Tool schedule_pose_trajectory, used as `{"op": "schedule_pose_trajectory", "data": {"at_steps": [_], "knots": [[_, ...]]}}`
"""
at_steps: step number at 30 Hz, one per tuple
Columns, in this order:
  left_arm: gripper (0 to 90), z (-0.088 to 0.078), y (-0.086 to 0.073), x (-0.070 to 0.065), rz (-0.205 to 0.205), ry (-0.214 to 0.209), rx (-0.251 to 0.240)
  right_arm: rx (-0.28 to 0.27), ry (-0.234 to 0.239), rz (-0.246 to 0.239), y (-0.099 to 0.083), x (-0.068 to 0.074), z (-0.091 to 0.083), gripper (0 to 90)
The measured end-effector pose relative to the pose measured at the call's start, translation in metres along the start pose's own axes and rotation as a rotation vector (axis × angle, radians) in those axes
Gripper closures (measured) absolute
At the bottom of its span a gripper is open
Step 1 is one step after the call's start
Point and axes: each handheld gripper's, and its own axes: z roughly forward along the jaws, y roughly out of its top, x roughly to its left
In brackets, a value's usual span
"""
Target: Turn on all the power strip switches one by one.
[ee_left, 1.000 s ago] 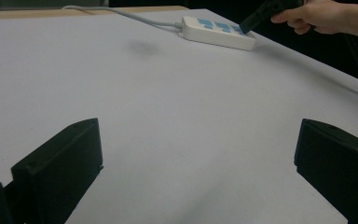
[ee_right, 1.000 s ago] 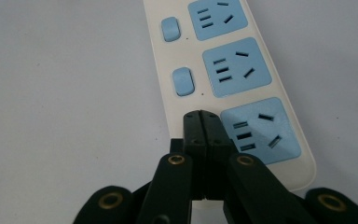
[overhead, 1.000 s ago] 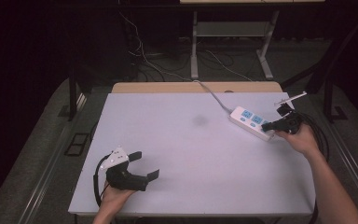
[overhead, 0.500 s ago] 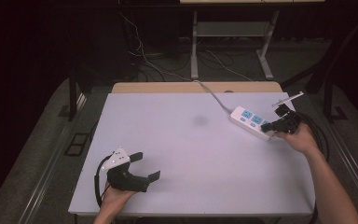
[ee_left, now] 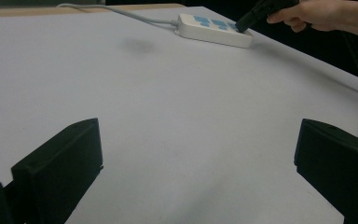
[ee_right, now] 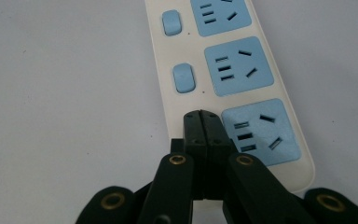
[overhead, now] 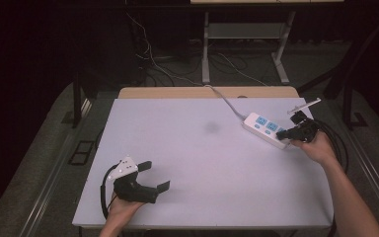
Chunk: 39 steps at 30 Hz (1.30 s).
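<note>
- Power strip (overhead: 269, 129) lies near my table's (overhead: 202, 158) far right edge, no readable lettering on it
- Right gripper (ee_right: 201, 122), jaws pressed together, tips resting on the strip beside its nearest blue socket (ee_right: 261, 132)
- Left gripper (overhead: 150, 177) spread wide near the front left corner, holding nothing

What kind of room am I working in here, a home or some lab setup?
Most likely a lab or recording studio: a bare white table carrying just a power strip, dark surroundings, loose cables on the floor behind, and a metal-framed bench beyond.
</note>
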Motion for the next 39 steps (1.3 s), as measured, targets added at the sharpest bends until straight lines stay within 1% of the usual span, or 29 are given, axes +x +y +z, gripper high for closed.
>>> {"op": "schedule_pose_trajectory", "data": {"at_steps": [1,3,6,10,13,18,22,23,30,34,39], "knots": [[0.0,0.000,0.000,0.000,-0.003,0.000,-0.001,-0.016,-0.004,0.001,0.000,0.000,-0.001,90.0],[0.0,0.000,0.000,0.000,-0.001,0.000,-0.001,-0.004,-0.015,0.000,0.002,0.002,0.000,90.0],[0.0,-0.001,0.000,0.000,0.002,0.001,-0.001,-0.004,-0.007,0.002,0.003,0.002,0.000,90.0],[0.0,-0.002,0.000,0.001,0.001,0.001,-0.004,-0.018,0.010,0.004,0.010,0.004,-0.003,90.0],[0.0,-0.002,0.000,0.001,-0.003,0.003,-0.006,-0.013,0.005,-0.015,0.017,0.007,-0.005,90.0],[0.0,-0.002,0.000,0.001,-0.004,0.005,-0.008,-0.013,0.002,-0.024,0.027,0.010,-0.009,90.0],[0.0,-0.002,0.000,0.002,-0.003,0.007,-0.011,-0.015,0.002,-0.037,0.032,0.012,-0.011,90.0],[0.0,-0.002,0.000,0.002,-0.002,0.008,-0.010,-0.016,0.002,-0.043,0.036,0.013,-0.013,90.0],[0.0,0.001,0.000,0.002,0.000,0.006,-0.006,-0.016,0.003,-0.057,0.046,0.014,-0.015,90.0],[0.0,0.003,0.001,0.000,0.003,0.001,-0.004,-0.015,0.006,-0.054,0.048,0.013,-0.013,90.0],[0.0,0.005,0.001,-0.001,0.008,-0.008,-0.002,-0.008,0.010,-0.053,0.049,0.011,-0.006,90.0]]}}
